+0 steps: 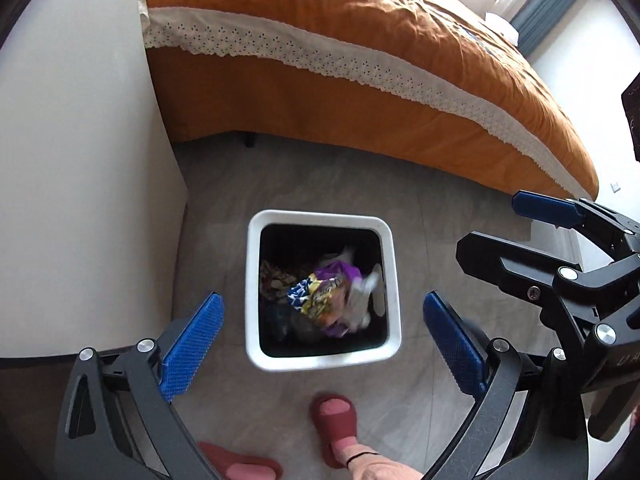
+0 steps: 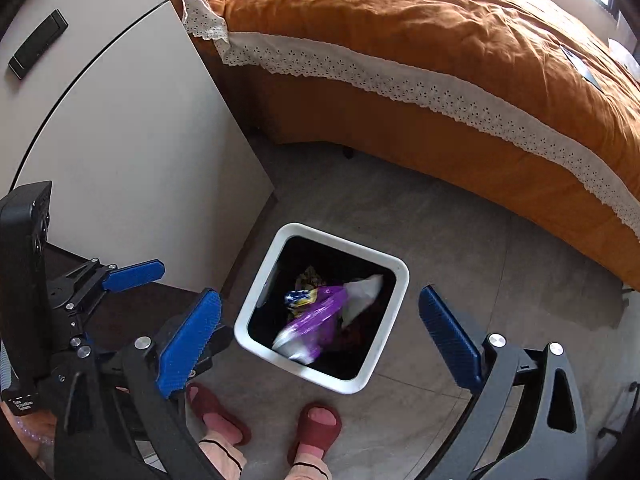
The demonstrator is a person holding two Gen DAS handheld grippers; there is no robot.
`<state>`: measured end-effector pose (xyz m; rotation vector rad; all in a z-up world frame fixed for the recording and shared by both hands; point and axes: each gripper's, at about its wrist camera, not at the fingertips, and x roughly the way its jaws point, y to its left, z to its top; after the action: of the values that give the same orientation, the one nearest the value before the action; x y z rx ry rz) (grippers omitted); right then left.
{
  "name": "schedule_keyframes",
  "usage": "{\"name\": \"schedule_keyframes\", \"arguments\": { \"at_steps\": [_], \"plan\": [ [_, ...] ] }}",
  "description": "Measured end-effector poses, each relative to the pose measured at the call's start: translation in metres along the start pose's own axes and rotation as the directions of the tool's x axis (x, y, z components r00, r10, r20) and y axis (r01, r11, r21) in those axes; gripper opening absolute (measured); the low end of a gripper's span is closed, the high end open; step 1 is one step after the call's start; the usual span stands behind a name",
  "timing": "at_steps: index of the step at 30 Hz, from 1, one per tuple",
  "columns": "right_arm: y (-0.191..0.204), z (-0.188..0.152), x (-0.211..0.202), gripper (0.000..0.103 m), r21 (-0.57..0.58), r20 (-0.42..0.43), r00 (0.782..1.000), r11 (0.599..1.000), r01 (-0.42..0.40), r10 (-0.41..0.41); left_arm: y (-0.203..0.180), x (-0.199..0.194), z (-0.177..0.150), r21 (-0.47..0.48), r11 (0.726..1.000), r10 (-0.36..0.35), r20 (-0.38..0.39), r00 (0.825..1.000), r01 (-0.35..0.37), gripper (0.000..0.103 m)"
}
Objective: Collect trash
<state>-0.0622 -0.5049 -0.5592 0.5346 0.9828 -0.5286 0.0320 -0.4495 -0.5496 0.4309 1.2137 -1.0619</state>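
A white square trash bin [image 1: 394, 280] [image 2: 394, 312] with a black inside stands on the grey floor. Crumpled wrappers [image 1: 328, 296] [image 2: 316, 316], purple, yellow-blue and white, lie blurred inside it. My left gripper [image 1: 320, 332] is open and empty, held above the bin with its blue pads on either side. My right gripper [image 2: 320, 328] is open and empty too, also above the bin. The right gripper shows in the left wrist view [image 1: 560, 240], and the left gripper shows in the right wrist view [image 2: 132, 276].
A bed with an orange cover [image 1: 360, 40] [image 2: 440, 40] and white lace trim fills the back. A white cabinet [image 1: 72, 160] [image 2: 120, 140] stands left of the bin. The person's feet in red slippers [image 1: 334, 424] [image 2: 318, 428] stand in front of it.
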Motion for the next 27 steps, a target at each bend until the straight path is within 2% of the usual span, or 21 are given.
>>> {"name": "schedule_keyframes", "arguments": {
  "at_steps": [6,14,21,25,27],
  "plan": [
    [0.004,0.006,-0.014,0.099,0.007,0.011,1.000,1.000,0.003,-0.003,0.002,-0.013,0.002,0.001,1.000,0.015,-0.001,1.000,-0.015,0.098],
    [0.028,0.013,-0.055,0.099,-0.007,0.052,0.999,1.000,-0.006,0.006,0.003,-0.065,0.008,-0.027,0.999,0.034,0.057,0.998,-0.033,0.098],
    [0.057,0.029,-0.130,0.099,-0.031,0.146,0.989,0.999,-0.022,0.026,-0.005,-0.151,0.014,-0.098,0.995,0.054,0.162,0.985,-0.038,0.098],
    [0.080,0.045,-0.185,0.099,-0.065,0.231,0.971,0.997,-0.042,0.056,-0.009,-0.216,0.016,-0.140,0.989,0.069,0.241,0.968,-0.036,0.098],
    [0.096,0.052,-0.213,0.099,-0.094,0.276,0.958,0.994,-0.059,0.083,-0.009,-0.252,0.017,-0.165,0.985,0.090,0.286,0.954,-0.044,0.098]
  ]
}}
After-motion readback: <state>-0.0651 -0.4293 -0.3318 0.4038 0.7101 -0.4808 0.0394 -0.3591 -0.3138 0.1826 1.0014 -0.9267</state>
